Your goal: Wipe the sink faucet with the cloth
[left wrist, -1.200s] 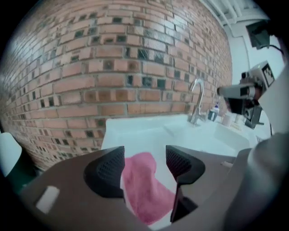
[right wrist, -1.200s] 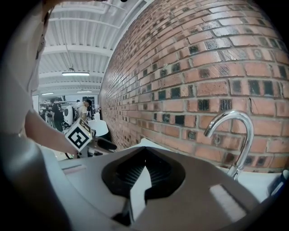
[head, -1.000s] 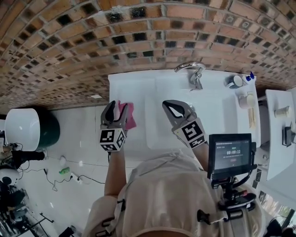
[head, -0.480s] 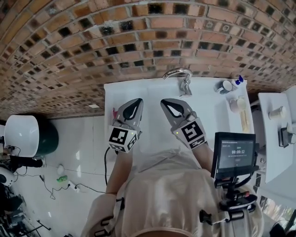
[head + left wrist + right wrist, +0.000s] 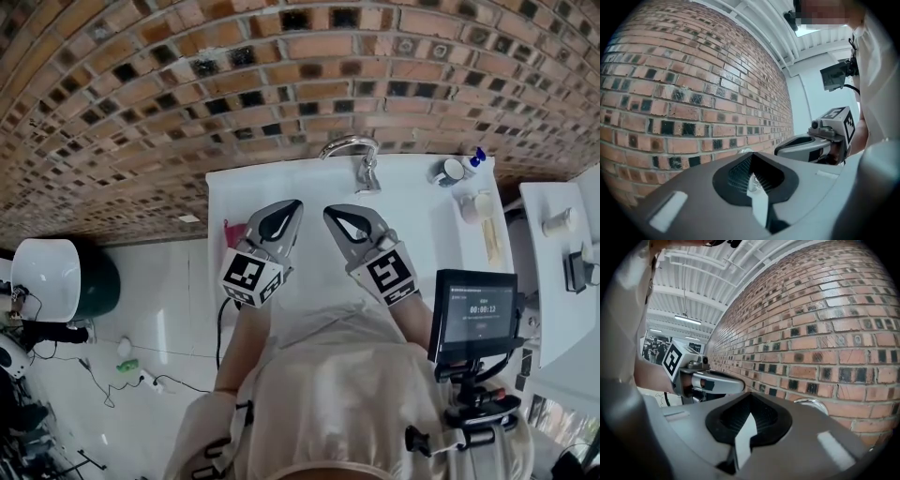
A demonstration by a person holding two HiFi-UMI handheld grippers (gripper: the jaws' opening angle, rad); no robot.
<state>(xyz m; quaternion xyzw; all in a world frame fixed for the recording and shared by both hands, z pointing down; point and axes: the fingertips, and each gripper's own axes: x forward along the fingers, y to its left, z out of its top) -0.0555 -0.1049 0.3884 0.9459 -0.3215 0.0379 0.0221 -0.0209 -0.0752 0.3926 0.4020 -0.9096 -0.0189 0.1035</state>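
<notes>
A red-brown brick wall (image 5: 187, 84) was seen behind a white surface (image 5: 427, 244). The shiny faucet (image 5: 352, 152) was set at the back edge of the surface, near the middle, right by the wall. A cup (image 5: 448, 172) and a small bottle with a blue top (image 5: 476, 159) were placed near the back right corner. The pink cloth (image 5: 232, 232) was left lying by the left edge of the surface. It was partly hidden behind the left gripper (image 5: 292, 206) and was well apart from the faucet. A white floor (image 5: 159, 328) with some cables on it was seen to the left. A round white tub (image 5: 42, 272) was stood there too. Another white table (image 5: 553, 281) was seen on the right.

Both grippers were held out over the front part of the surface. They were kept side by side, close together, and were pointed at the wall, about level. The fingers (image 5: 693, 187) of the left gripper were squeezed tight together, with nothing between them, so the cloth was not held. The right gripper (image 5: 331, 213) was held just beside the left one. Its fingers (image 5: 801, 427) were pressed together too, and nothing was gripped in them. Both grippers were kept short of the faucet, apart from it. A small screen (image 5: 480, 314) was fixed by the right arm.
</notes>
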